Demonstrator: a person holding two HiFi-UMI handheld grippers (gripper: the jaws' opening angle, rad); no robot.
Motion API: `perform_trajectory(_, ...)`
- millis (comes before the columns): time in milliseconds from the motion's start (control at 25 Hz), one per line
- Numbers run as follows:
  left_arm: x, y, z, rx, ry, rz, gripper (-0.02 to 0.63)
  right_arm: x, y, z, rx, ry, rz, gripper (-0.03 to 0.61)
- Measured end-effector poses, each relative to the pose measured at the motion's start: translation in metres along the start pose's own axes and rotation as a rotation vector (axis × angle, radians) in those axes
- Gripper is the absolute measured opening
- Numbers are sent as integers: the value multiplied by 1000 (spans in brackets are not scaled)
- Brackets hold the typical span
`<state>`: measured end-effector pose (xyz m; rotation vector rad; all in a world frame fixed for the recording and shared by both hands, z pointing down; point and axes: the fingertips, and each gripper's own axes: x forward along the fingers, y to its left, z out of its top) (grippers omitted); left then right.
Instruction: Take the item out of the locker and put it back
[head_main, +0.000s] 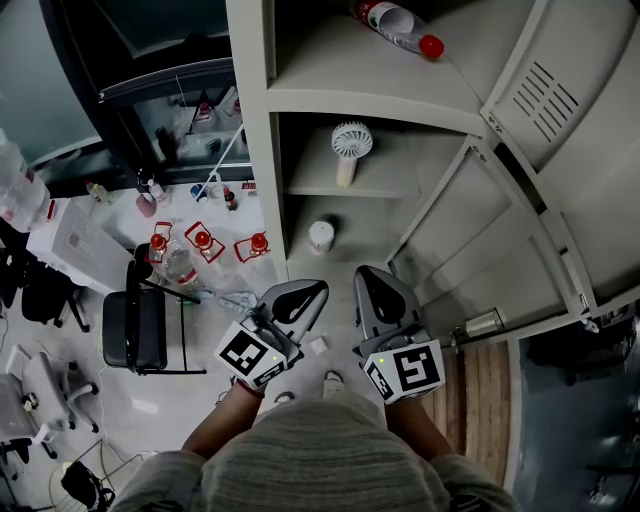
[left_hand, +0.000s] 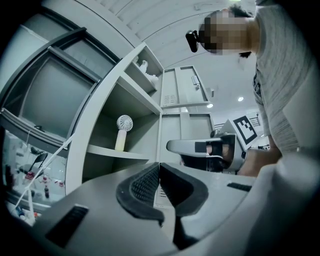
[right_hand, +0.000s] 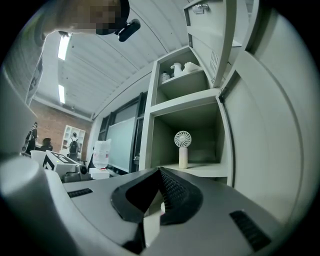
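Left tongs and right tongs closed; fan stands upright, head uppermost.

- Pale floor, with a strip of wooden planks at the right.
- Black chair stood on it at the left, grey office chairs further left.
- Dark-framed glass panels lined the wall.
- White slatted ceiling carried bright strip lights.
- Brick wall far back, with a white shelf unit against it.
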<state>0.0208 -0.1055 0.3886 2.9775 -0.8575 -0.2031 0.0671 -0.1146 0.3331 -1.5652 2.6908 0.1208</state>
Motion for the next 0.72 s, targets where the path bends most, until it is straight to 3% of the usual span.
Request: perform_trajectory(720, 5, -8, 0, 10, -9, -63, 9, 4, -1, -4, 16, 2, 15, 23)
